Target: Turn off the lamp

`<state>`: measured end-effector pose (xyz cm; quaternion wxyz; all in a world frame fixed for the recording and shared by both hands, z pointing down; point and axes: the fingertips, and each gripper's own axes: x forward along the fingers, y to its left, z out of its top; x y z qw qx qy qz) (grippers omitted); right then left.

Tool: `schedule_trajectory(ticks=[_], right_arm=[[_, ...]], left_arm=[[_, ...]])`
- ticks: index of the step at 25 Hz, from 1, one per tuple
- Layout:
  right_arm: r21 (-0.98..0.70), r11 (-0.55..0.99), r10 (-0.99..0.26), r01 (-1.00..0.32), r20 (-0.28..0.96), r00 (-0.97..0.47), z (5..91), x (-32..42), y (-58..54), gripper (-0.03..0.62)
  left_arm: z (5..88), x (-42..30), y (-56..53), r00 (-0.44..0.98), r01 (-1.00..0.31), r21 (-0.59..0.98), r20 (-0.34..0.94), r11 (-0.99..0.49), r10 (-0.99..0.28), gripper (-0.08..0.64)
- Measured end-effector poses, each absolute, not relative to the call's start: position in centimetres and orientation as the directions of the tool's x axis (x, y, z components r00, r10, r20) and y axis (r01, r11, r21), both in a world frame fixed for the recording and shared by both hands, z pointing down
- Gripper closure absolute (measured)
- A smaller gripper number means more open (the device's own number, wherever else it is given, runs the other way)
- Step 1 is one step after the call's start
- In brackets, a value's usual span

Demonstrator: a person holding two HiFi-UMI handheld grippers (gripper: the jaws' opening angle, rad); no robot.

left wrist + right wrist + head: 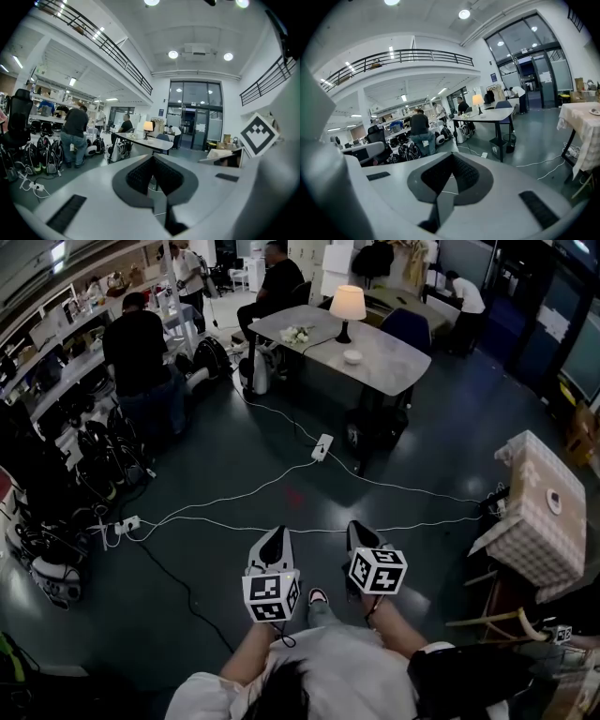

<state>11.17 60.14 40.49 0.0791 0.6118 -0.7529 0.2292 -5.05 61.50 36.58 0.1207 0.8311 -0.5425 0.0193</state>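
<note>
Jaws pressed together on both grippers, nothing between them. This looks like the approach step, with the lamp lit.
Left gripper (271, 542) and right gripper (363, 535) sit at 6 o'clock; the lamp (348, 306) glows on the table (398, 367) at 12 o'clock, well apart. Next, likely: cross the cables (281, 479), then find its switch — too small to see.
</note>
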Motion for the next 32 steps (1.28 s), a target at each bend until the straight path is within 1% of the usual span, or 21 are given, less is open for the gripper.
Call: schedule_trajectory(ticks=[8,18,32], right_arm=[[-0.249,0.170,-0.868,-0.953,0.419,-0.265,40.7,12.7,53.7,0.593],[-0.272,0.143,-0.857,-0.952,0.448,-0.256,41.7,16.9,48.0,0.592],[-0.292,0.157,-0.827,-0.943,0.483,-0.287,43.5,18.4,42.2,0.593]], left_arm=[[37.1,-3.4,55.3,0.388,-0.913,0.202,0.170,-0.354,-0.906,0.568],[37.1,-0.1,49.4,0.387,-0.915,0.198,0.175,-0.353,-0.905,0.568],[37.9,1.4,43.6,0.350,-0.932,0.176,0.208,-0.317,-0.913,0.568]])
